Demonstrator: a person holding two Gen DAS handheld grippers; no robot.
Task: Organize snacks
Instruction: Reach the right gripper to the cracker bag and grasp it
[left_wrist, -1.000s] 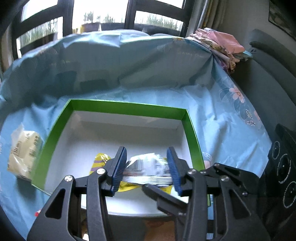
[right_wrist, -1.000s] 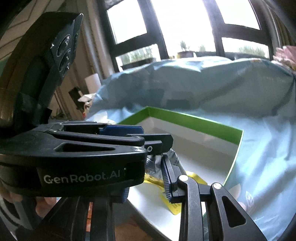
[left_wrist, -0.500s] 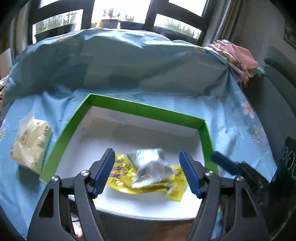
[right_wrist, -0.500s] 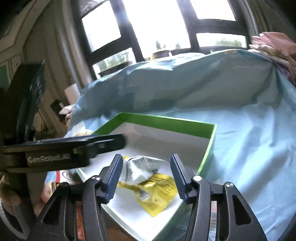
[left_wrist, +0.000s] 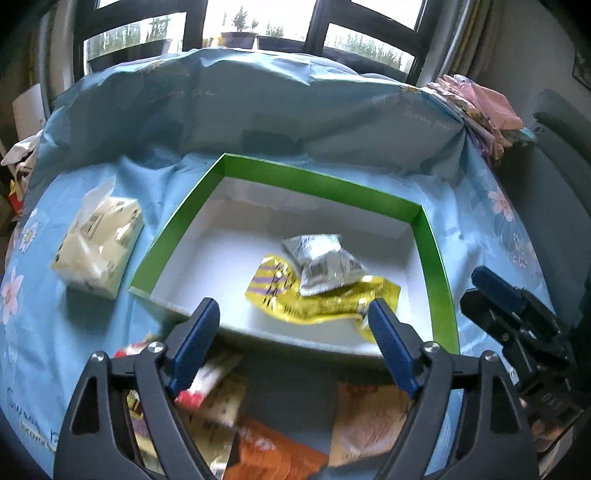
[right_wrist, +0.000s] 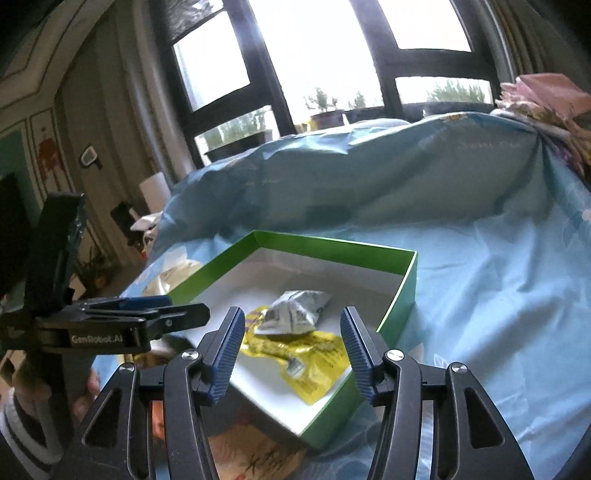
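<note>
Blue-padded grippers empty, snacks dropped in the green box.
Left gripper (left_wrist: 293, 332), jaws opening with nothing between, and right gripper (right_wrist: 291, 347), apart and empty, have let go and drawn back; crinkled silver packet (left_wrist: 325, 266) lies on flat yellow foil packet (left_wrist: 321, 299) at twelve o'clock inside green-walled white box (left_wrist: 436, 266); more wrappers (left_wrist: 273, 454) await at six.

Box (left_wrist: 436, 266): green walls, white inside. Top packet (left_wrist: 325, 264): silver w/ black print. Packet under it (left_wrist: 317, 302): yellow w/ purple stripes, dark print. Cloth (left_wrist: 258, 110): light blue, pink & white flowers. Tissue pack (left_wrist: 99, 247): cream, black print. Near snacks: one orange (left_wrist: 273, 450), one red/white (left_wrist: 199, 384), one tan (left_wrist: 365, 417). Gripper pads (left_wrist: 194, 341): blue, frames black.
</note>
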